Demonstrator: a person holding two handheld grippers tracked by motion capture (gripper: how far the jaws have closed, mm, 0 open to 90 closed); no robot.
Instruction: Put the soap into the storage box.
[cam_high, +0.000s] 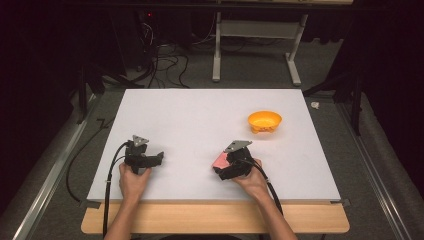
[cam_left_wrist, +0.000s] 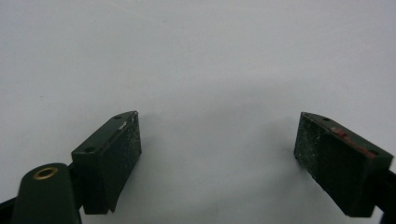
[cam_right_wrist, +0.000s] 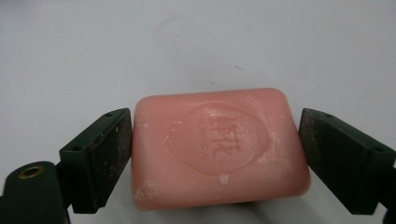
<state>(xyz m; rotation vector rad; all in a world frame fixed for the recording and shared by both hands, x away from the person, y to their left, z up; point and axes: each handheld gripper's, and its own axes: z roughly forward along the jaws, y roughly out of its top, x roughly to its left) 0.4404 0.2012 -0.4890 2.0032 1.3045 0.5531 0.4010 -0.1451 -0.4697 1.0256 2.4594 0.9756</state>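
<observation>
Right gripper view: soap (cam_right_wrist: 218, 147) at centre between wide jaws, left one touching, right just off. Could skid sideways on closing. Left gripper (cam_left_wrist: 217, 156) wide, empty.

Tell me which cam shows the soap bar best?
Right gripper view: the pink soap bar lies between the right gripper jaws, embossed stamp legible. High view gives a small pink corner beside that gripper.

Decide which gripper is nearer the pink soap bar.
Right. The right gripper has the pink soap bar between its jaws; the left gripper sits well off to its left.
</observation>
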